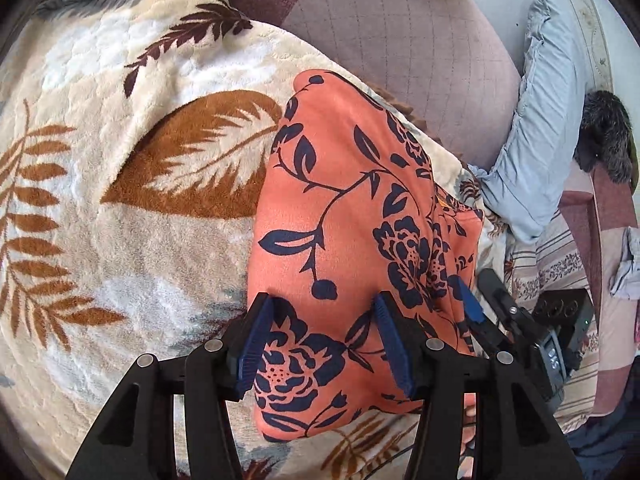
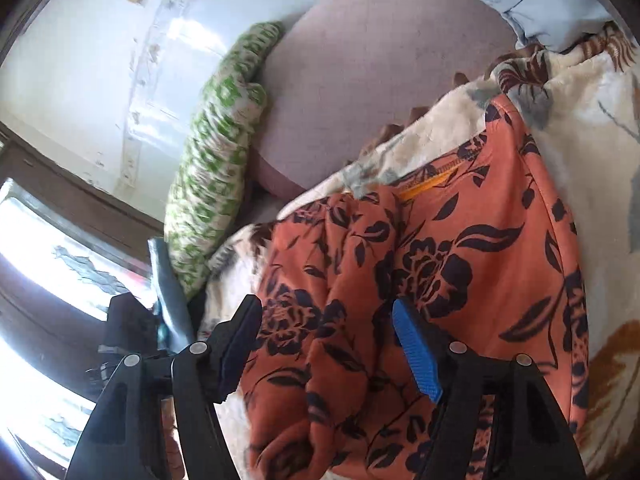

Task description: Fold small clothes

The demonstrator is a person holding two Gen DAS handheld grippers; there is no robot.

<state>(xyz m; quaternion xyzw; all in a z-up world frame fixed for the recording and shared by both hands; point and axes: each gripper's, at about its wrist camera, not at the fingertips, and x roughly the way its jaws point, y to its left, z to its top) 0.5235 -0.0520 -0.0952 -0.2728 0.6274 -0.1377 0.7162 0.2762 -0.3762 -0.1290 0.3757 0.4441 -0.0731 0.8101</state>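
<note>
An orange garment (image 1: 344, 200) with a dark blue flower print lies folded into a long shape on a cream fleece blanket (image 1: 140, 180) with brown leaves. My left gripper (image 1: 324, 300) is open just above the garment's near end, with the cloth showing between its blue pads. My right gripper (image 1: 480, 292) sits at the garment's right edge. In the right wrist view the same garment (image 2: 460, 280) is bunched and wrinkled on its left side, with an orange zip near the far end. The right gripper (image 2: 326, 306) hovers open over those wrinkles, holding nothing.
A mauve checked cushion (image 1: 400, 40) lies beyond the blanket. A pale blue cloth (image 1: 540, 120) and a dark furry item (image 1: 608, 132) are at the right. A green-patterned pillow (image 2: 216, 168) leans by the wall, and a bright window (image 2: 40, 260) is at the left.
</note>
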